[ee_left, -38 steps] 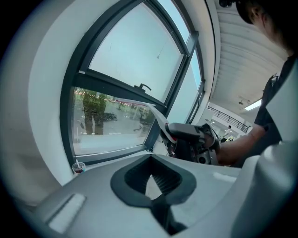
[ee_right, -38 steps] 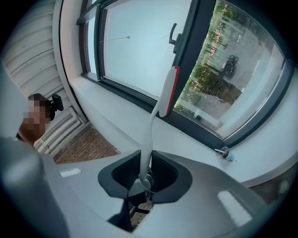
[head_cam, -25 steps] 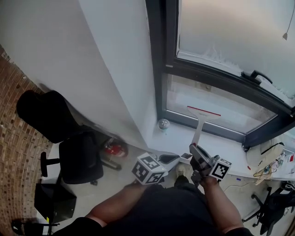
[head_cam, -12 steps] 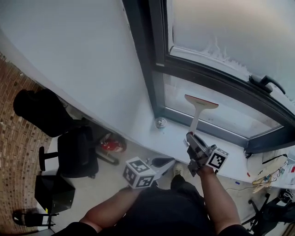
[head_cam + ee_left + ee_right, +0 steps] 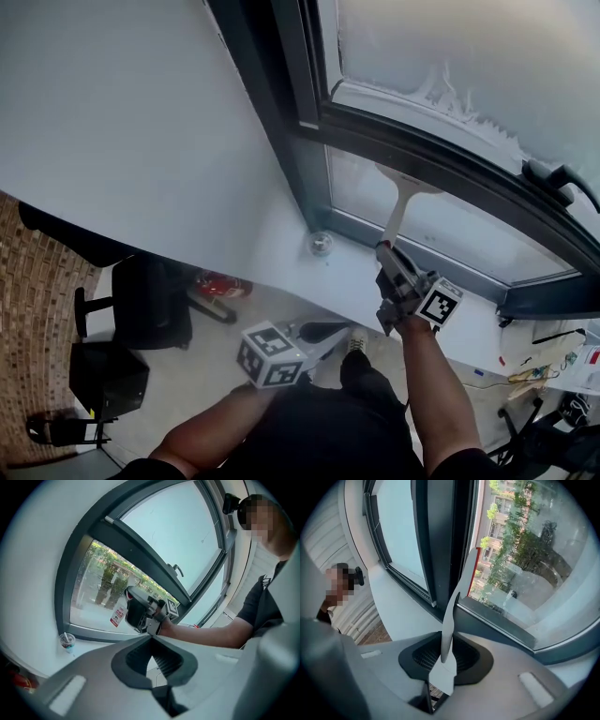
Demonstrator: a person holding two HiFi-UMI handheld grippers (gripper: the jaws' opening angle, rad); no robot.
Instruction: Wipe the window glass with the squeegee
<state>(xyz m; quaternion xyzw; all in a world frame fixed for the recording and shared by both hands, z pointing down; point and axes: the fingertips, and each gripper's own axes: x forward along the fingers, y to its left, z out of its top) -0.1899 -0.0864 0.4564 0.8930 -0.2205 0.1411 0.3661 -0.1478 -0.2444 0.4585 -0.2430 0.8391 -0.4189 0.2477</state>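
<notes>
Only the right gripper view shows the grip itself: the right gripper (image 5: 445,662) has its jaws clamped on the flat white handle of the squeegee (image 5: 450,620), whose red-edged blade stands at the lower pane of window glass (image 5: 529,550), close by the dark frame, with trees (image 5: 525,541) outside. The left gripper view alone shows a red-and-white sticker (image 5: 118,616) on that pane and a cup (image 5: 67,641) with a straw on the sill (image 5: 101,641). It also shows the left gripper (image 5: 152,657) with its jaws drawn together on nothing. From the head view, the right arm reaches out and up toward the window, while the left forearm stays bent, low by the body. Since a second ago the squeegee head has climbed the pane and now sits just under the crossbar (image 5: 441,159).
</notes>
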